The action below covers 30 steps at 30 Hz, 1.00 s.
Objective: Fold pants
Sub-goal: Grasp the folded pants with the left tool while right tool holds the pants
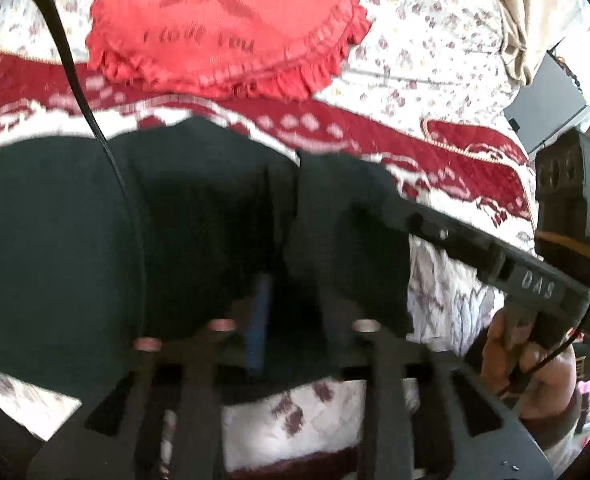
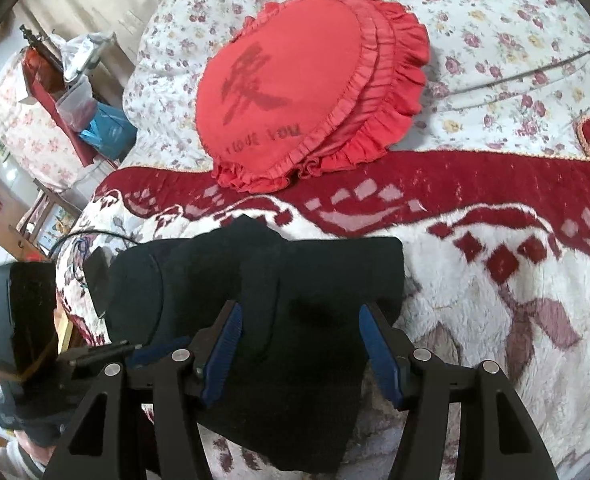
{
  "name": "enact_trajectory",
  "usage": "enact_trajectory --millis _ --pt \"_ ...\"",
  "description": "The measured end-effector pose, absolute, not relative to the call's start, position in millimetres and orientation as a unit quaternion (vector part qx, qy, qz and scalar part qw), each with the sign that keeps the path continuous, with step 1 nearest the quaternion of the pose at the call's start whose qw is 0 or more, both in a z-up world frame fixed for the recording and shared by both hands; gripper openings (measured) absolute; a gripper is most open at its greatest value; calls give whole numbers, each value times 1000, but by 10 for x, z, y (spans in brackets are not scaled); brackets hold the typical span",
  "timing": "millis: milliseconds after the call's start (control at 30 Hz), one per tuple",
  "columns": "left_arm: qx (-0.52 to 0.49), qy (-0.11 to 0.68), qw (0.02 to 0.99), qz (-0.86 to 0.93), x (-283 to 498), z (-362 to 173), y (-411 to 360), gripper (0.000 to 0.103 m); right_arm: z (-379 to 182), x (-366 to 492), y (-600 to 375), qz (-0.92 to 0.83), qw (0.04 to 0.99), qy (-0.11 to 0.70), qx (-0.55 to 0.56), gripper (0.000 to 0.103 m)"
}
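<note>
Seemingly one pants (image 2: 255,300), two cushions (image 2: 295,92)

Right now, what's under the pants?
The pants lie on a red-and-white blanket, which shows on every side of them. A red pillow sits apart, further up the bed. Whatever lies directly beneath the dark cloth or in its folds is covered.

One pair of black pants (image 2: 279,320) lies on one red-and-white patterned blanket (image 2: 495,264), and one floral quilt (image 2: 495,40) is spread beyond it. Red heart-shaped ruffled cushions (image 2: 295,104) number two, stacked one upon the other. Handheld grippers number two, the left gripper (image 1: 291,312) and the right gripper (image 2: 301,344), each with two fingers, and one black cable (image 1: 75,80) crosses the left wrist view.
</note>
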<state>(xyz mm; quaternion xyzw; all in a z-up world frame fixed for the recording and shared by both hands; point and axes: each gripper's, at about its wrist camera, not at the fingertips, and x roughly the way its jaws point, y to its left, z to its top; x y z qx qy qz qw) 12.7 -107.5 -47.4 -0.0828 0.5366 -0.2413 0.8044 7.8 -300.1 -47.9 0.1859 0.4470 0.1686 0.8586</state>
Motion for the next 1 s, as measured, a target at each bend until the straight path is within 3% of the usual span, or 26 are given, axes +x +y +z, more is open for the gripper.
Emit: enact_trajectory --millis 33,100,300,367,400,467,667,1000 --pt "-90 540 802 -238 108 -506 -1069 52 -490 80 -3006 167 858 448 188 59" --pt "-98 548 798 -230 86 -568 -1060 56 -496 94 -3023 168 858 446 193 59" --pt "-87 544 807 -213 144 -658 -1229 56 -453 182 -2997 169 861 445 182 59" --pt "-104 534 810 -219 187 -657 -1279 48 -453 213 -3003 165 861 445 183 59" --pt "-112 531 810 -223 206 -652 -1285 25 -450 221 -3010 164 861 446 184 59" --pt "-105 520 817 -227 195 -577 -1282 18 -416 227 -3012 165 861 444 186 59" --pt "-98 481 840 -233 20 -259 -996 16 -261 217 -2853 192 866 428 173 60" --pt "-99 516 829 -191 -92 -595 -740 20 -699 364 -2295 203 847 484 80 62"
